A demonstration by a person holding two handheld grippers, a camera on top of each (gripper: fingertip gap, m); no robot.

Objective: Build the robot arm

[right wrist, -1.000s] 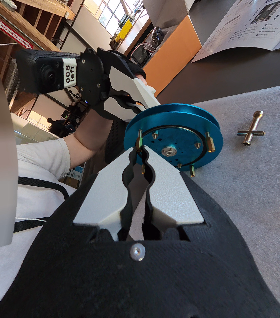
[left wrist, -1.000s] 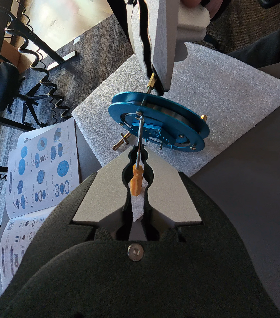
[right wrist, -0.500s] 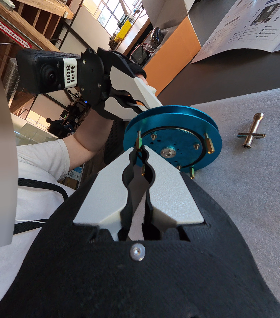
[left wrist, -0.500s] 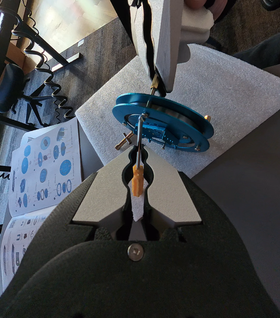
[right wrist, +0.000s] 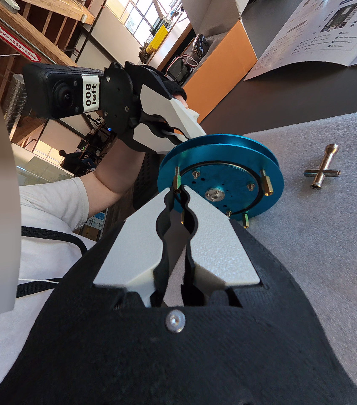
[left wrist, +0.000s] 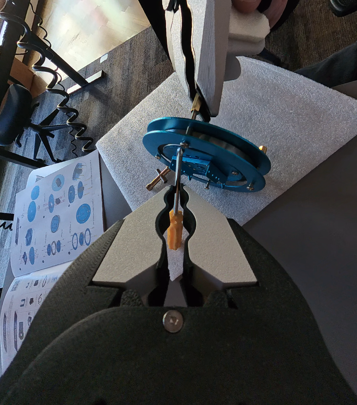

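A blue round metal disc assembly [left wrist: 212,153] stands tilted on its edge on a white foam mat [left wrist: 282,114]. My left gripper [left wrist: 176,188] is shut on a small screwdriver [left wrist: 174,232] with an orange handle; its tip sits on a screw at the disc's upper rim. My right gripper [right wrist: 176,188] is shut on a brass standoff [right wrist: 176,180] that sticks out of the disc's other face [right wrist: 223,182]. In the left wrist view the right gripper [left wrist: 199,109] comes down from above onto that standoff. The left gripper [right wrist: 186,137] shows behind the disc in the right wrist view.
A metal cross wrench [right wrist: 323,172] lies on the foam mat beside the disc, and also shows in the left wrist view [left wrist: 158,178]. An open instruction booklet [left wrist: 56,210] lies on the dark table [left wrist: 326,263]. An office chair [left wrist: 8,118] and coiled cables [left wrist: 63,92] stand beyond the table edge. Across from one pair of fingers to the other is roughly 6 cm. The metal cross wrench [right wrist: 323,172] lies around 11 cm away from my left fingertips. My left wrist view [left wrist: 158,173] looks at it from another angle.
Both views have shifted slightly; the disc, the screwdriver and the standoff keep the same hold. The screwdriver tip stays on the screw.
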